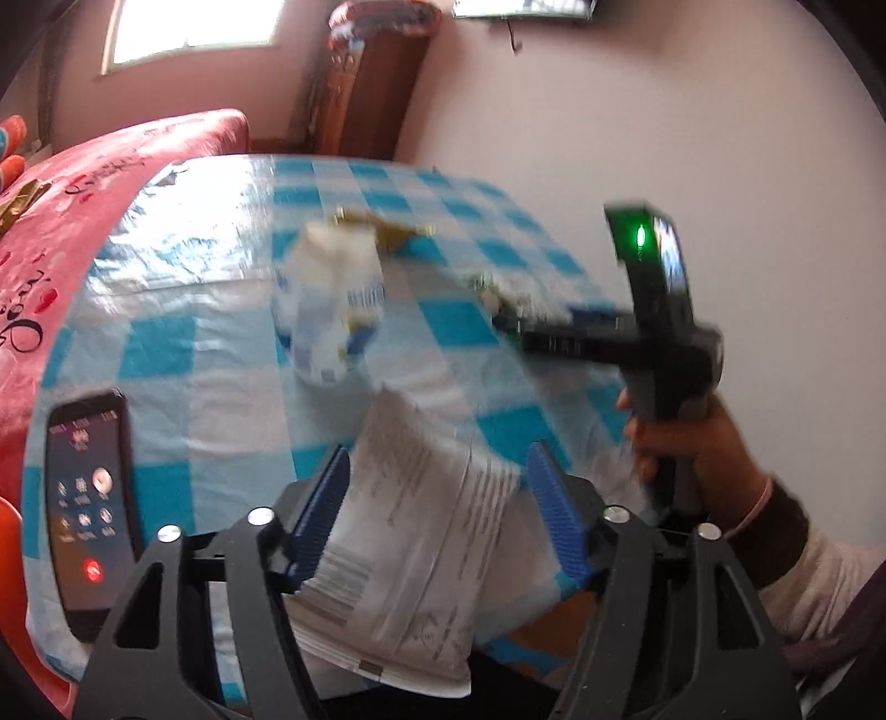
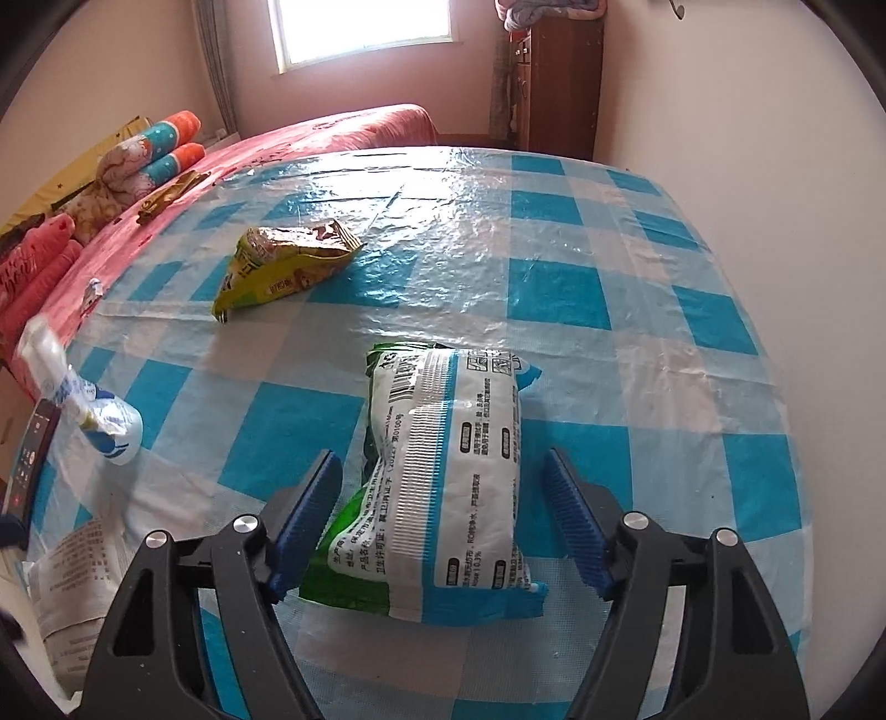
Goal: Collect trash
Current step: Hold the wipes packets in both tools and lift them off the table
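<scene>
Your left wrist camera looked forward and steeply down between its own blue fingers [image 1: 326, 515], close over the near edge of the checked tablecloth [image 1: 221, 310], toward the far wall and wooden cabinet [image 1: 371, 94]; its picture was blurred. Your right wrist camera looked the same way from just beside it, low over the tablecloth [image 2: 554, 288], facing the window [image 2: 365, 27]. Both views shared the cloth, the pink bed [image 2: 343, 130] at left, the phone [image 1: 88, 498] and the printed white wrapper [image 1: 410, 526].

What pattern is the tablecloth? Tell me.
The tablecloth is a blue and white check under glossy plastic, clearest in the right wrist view.
</scene>
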`<control>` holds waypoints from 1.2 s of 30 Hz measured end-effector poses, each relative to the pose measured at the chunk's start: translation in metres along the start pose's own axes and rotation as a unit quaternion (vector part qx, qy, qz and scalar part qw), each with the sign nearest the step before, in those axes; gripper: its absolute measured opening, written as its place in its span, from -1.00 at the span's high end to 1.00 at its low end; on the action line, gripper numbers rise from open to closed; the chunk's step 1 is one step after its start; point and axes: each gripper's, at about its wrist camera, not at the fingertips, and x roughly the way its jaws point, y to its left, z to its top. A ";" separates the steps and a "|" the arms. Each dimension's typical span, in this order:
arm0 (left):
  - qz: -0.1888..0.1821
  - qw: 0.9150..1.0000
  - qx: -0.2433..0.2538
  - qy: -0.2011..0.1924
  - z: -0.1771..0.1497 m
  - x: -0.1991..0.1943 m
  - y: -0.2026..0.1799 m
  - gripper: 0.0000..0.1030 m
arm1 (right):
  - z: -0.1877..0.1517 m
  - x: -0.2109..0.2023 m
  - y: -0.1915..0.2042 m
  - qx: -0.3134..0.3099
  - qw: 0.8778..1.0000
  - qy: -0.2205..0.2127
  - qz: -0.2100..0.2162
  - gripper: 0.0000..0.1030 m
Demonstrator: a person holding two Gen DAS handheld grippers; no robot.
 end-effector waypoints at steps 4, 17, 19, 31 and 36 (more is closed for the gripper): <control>0.028 0.999 0.037 0.024 -0.011 0.015 -0.008 -0.64 | 0.000 0.001 0.001 -0.001 1.000 0.002 0.011 -0.58; 0.089 0.989 0.102 0.059 -0.016 0.051 -0.022 -0.86 | 0.001 0.000 -0.003 0.005 1.000 0.003 0.024 -0.76; 0.094 0.990 0.094 0.055 -0.016 0.050 -0.022 -0.85 | 0.001 -0.001 -0.004 0.006 1.000 0.003 0.026 -0.76; 0.081 0.996 0.026 0.039 -0.012 0.040 -0.016 -0.48 | -0.002 -0.007 -0.004 -0.003 1.000 -0.013 0.016 0.05; 0.071 0.997 0.005 0.017 -0.008 0.028 -0.013 -0.48 | -0.004 -0.012 -0.006 0.001 1.000 -0.021 0.023 0.14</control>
